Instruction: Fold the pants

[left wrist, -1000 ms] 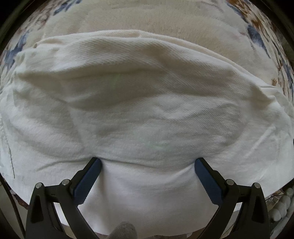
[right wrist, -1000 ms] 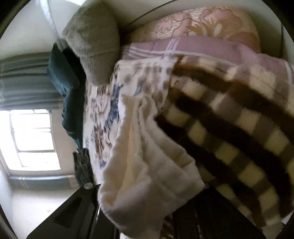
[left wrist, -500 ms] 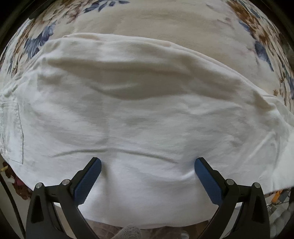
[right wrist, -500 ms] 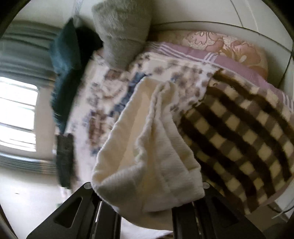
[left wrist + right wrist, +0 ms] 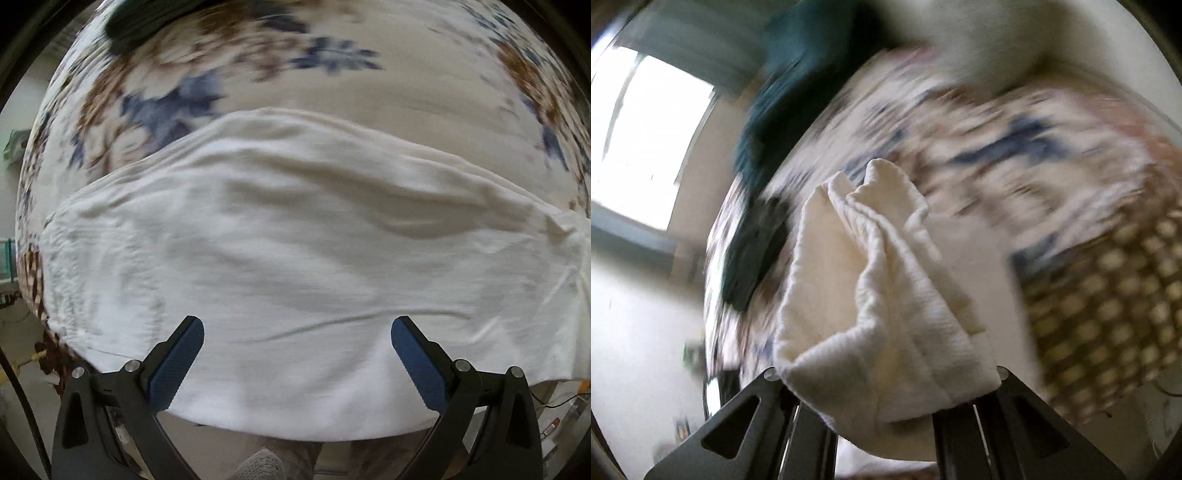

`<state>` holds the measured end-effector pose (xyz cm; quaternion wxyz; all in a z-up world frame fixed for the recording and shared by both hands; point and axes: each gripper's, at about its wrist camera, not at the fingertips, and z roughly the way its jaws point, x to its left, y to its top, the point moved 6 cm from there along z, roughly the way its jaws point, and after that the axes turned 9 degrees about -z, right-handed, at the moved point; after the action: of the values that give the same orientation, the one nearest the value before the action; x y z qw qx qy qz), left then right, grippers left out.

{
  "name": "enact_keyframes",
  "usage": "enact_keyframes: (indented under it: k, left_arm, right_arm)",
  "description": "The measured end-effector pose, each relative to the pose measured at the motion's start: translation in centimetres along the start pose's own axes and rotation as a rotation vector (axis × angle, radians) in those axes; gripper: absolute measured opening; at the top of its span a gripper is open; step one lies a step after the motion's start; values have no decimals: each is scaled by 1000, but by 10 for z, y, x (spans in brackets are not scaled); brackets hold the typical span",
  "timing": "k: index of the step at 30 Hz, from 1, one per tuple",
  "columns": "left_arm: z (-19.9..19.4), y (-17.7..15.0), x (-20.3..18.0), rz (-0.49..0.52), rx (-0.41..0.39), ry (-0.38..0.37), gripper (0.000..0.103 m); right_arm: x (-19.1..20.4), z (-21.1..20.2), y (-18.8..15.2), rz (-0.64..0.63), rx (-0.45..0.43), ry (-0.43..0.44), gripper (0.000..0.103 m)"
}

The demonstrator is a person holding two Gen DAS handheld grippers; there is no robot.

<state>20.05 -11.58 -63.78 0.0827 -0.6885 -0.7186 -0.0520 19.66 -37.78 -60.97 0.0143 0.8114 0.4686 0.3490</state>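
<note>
Left wrist view: the pants [image 5: 295, 266] are spread across the frame's middle on the bed [image 5: 424, 85], beneath the left gripper [image 5: 297, 350], whose jaws are released and empty.

Right wrist view: a bunched fold at lower centre is clenched by the right gripper [image 5: 886, 398]; the thick bunch could slip out if it is swung fast, spoiling the fold.

The white cloth pants [image 5: 295, 266] look soft and matt, with a fine woven grain and small creases. In the right wrist view the bunched white cloth [image 5: 886, 325] shows bumpy ribs. The flowered bed sheet [image 5: 424, 85] is smooth, dull cloth. The brown checked blanket [image 5: 1108, 295] looks fuzzy. The left gripper [image 5: 297, 341] has matt black plastic arms, rough blue rubbery pads [image 5: 173, 363] and shiny metal pins.
</note>
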Motion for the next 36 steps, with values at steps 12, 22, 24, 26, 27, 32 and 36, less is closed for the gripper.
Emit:
enact_keyframes:
  k: [12, 22, 24, 26, 27, 32, 36]
  left_arm:
    - [-1, -5, 143, -254, -7, -13, 103]
    - [-17, 10, 108, -267, 53, -344, 103]
    - [-8, 12, 79, -233, 96, -389, 103]
    - [4, 15, 47, -199, 122, -392, 103]
    - [13, 11, 43, -183, 123, -387, 93]
    - [20, 17, 8, -94, 4, -316, 14]
    - [7, 22, 37, -146, -81, -305, 11]
  right_arm:
    - [121, 158, -159, -251, 449, 49, 37]
    - [120, 75, -111, -205, 469, 127, 87]
    - [90, 65, -90, -173, 441, 36, 87]
    - [56, 66, -75, -135, 440, -59, 87]
    - [44, 67, -70, -115, 441, -79, 87]
    - [-4, 86, -53, 1, 459, -99, 87]
    - [-10, 100, -44, -1, 457, -100, 87]
